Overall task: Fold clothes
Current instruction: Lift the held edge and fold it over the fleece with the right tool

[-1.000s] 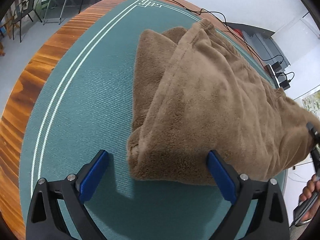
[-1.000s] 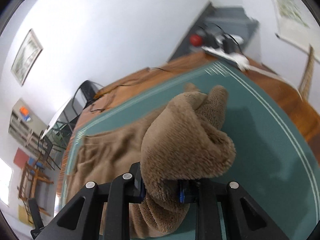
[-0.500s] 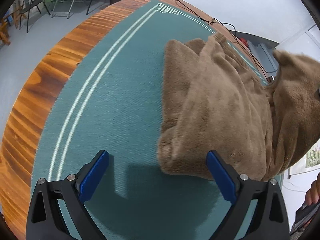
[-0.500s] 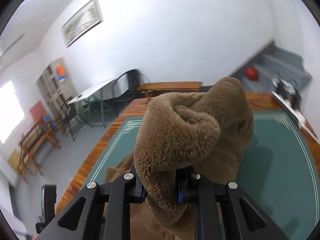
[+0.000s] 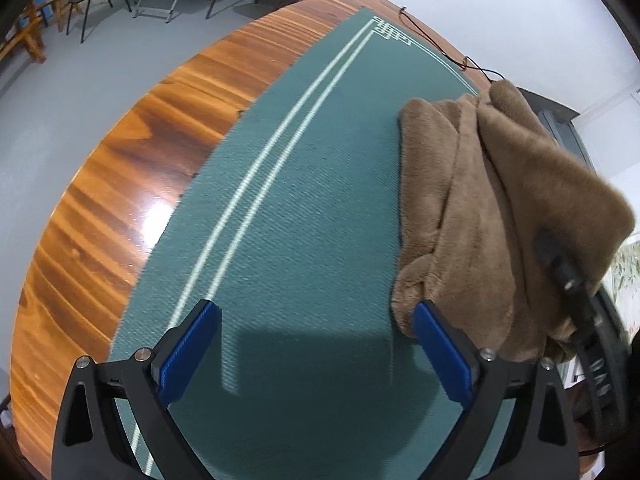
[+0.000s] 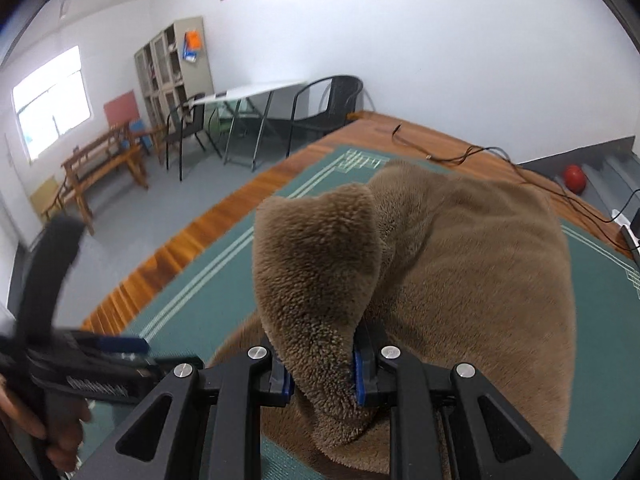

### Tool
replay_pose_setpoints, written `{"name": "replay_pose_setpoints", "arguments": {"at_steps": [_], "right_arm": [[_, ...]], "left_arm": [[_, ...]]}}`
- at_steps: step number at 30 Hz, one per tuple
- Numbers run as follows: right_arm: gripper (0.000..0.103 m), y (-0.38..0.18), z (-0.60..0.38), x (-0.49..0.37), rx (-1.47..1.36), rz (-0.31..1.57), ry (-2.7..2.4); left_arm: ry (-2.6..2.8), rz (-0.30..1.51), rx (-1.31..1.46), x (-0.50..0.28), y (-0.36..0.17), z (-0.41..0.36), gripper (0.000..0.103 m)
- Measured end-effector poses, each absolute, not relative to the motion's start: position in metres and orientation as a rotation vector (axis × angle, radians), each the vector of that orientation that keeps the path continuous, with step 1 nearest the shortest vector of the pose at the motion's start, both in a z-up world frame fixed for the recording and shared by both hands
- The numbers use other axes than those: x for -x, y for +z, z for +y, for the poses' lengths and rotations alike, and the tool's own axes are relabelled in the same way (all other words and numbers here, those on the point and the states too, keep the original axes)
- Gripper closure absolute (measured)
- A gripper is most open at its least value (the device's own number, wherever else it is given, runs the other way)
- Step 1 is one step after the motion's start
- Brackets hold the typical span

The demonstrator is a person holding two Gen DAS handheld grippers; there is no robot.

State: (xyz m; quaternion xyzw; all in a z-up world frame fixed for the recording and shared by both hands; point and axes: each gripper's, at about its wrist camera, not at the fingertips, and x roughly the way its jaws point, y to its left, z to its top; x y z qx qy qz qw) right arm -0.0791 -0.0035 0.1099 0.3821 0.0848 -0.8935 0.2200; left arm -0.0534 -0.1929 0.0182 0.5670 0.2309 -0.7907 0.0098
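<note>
A brown plush garment lies folded over itself on the green mat, at the right of the left wrist view. My left gripper hangs open above bare mat, its right pad just beside the garment's near corner, nothing between the pads. My right gripper is shut on a thick fold of the brown plush garment, which rises as a lobe above the blue pads and drapes over the rest of the pile. The right gripper's black body shows at the right edge of the left wrist view, laid against the cloth.
The mat covers a wooden table whose edge curves along the left. Black cables trail across the far table end. Chairs, a glass table and a wooden bench stand on the floor beyond. A hand holds the left gripper.
The right gripper has carried the held fold across and down onto the pile, rolling as it went. The left gripper has slid sideways off the garment, which now sits at its right.
</note>
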Motion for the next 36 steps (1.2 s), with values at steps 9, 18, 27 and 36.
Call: {"name": "replay_pose_setpoints", "arguments": {"at_steps": [9,18,27,36], "right_arm": [[0.081,0.095,-0.011,0.076,-1.063,0.329,-2.444],[0.08,0.086,-0.019,0.075,-1.051,0.431,-2.448],[0.068,0.089,-0.019,0.075,-1.06,0.431,-2.421],[0.033,0.105,-0.008,0.071,-1.084,0.263,-2.234]], "left_arm": [[-2.476,0.695,-1.765,0.053,0.024,-0.194,0.004],[-2.471,0.666,-1.788,0.046,0.024,-0.194,0.004],[-2.463,0.658,-1.779,0.035,0.028,-0.201,0.004],[-2.482,0.638,-1.766,0.031,0.039,-0.201,0.004]]}}
